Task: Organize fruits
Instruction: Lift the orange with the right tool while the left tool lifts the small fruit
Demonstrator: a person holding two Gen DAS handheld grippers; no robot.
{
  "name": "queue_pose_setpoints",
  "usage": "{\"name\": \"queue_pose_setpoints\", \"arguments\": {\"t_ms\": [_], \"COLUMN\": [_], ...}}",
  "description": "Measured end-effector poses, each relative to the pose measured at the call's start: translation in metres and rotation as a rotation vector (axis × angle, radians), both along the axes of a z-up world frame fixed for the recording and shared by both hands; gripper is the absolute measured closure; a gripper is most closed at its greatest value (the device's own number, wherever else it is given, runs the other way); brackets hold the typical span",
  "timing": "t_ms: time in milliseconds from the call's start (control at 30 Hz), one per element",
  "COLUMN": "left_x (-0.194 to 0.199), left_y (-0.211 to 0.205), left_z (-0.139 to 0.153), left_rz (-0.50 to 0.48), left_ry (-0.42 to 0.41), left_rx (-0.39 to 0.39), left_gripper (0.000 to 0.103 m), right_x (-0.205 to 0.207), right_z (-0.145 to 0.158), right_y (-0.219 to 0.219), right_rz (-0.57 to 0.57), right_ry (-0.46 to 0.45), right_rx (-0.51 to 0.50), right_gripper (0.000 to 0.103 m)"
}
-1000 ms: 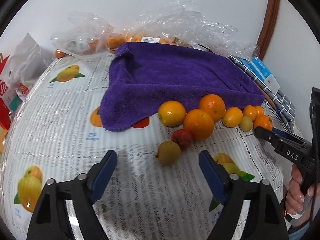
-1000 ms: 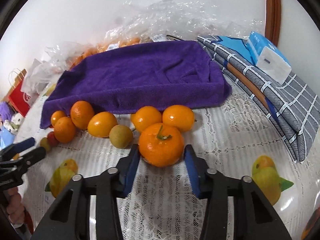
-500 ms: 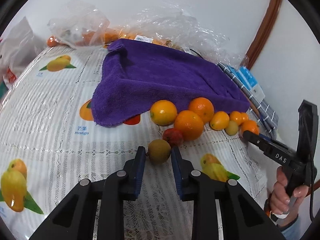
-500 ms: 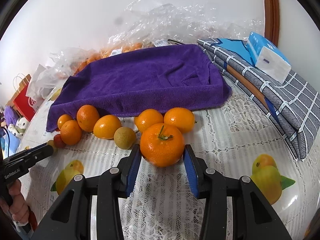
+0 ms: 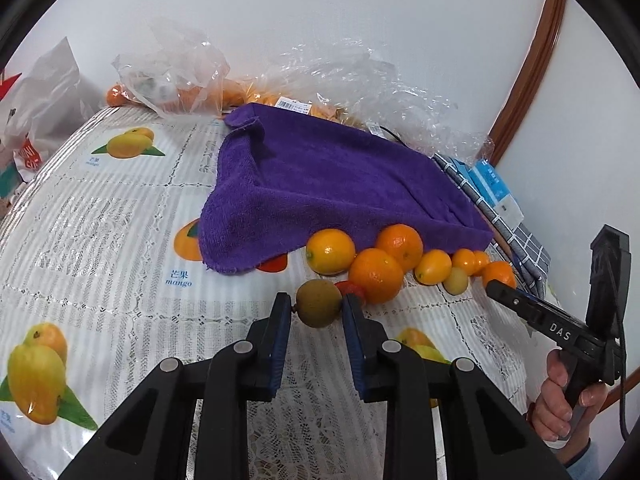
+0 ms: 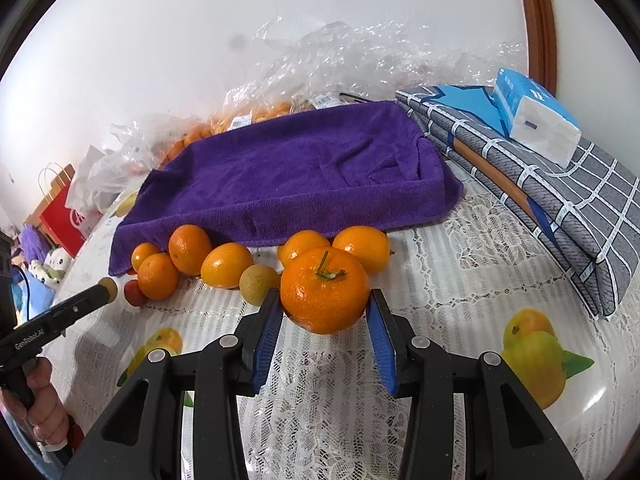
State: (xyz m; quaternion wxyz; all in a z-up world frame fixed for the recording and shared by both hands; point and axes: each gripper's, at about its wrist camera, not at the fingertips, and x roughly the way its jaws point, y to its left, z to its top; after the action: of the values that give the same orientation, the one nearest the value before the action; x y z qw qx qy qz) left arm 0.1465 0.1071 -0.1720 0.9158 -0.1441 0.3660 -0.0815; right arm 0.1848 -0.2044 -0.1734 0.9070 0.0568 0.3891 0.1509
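Observation:
My left gripper (image 5: 316, 308) is shut on a small brown-green round fruit (image 5: 319, 303), held just above the tablecloth. A little red fruit (image 5: 352, 288) sits right behind it. My right gripper (image 6: 324, 304) is shut on a large orange with a green stem (image 6: 324, 289). A row of oranges (image 5: 376, 275) and a second brown-green fruit (image 6: 258, 283) lie along the front edge of the purple towel (image 5: 332, 184). In the right wrist view the left gripper (image 6: 100, 292) shows at the far left with its fruit at the tip.
Clear plastic bags (image 5: 188, 80) holding more oranges lie behind the towel by the wall. A folded checked cloth (image 6: 560, 200) with a tissue pack (image 6: 536, 116) lies to the right. A red paper bag (image 6: 60, 216) stands at the left. Fruit-print lace tablecloth (image 5: 100, 232) covers the table.
The left gripper went from wide open to shut on the brown-green fruit and tilted slightly. The right gripper kept its hold on the large orange, nearly still.

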Motion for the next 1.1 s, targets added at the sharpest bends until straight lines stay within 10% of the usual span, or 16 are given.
{"name": "queue_pose_setpoints", "arguments": {"t_ms": [767, 1100], "left_x": [-0.010, 0.005], "left_y": [0.000, -0.006], "left_z": [0.013, 0.080], "left_rz": [0.023, 0.021], "left_ry": [-0.055, -0.164], "left_rx": [-0.008, 0.006], "left_gripper": [0.078, 0.078], "right_x": [-0.006, 0.011], "right_z": [0.010, 0.061], "right_y": [-0.010, -0.001], "right_rz": [-0.037, -0.017], "right_ry": [-0.014, -0.114], "right_rx": [0.043, 0.020], "right_gripper": [0.060, 0.060]}}
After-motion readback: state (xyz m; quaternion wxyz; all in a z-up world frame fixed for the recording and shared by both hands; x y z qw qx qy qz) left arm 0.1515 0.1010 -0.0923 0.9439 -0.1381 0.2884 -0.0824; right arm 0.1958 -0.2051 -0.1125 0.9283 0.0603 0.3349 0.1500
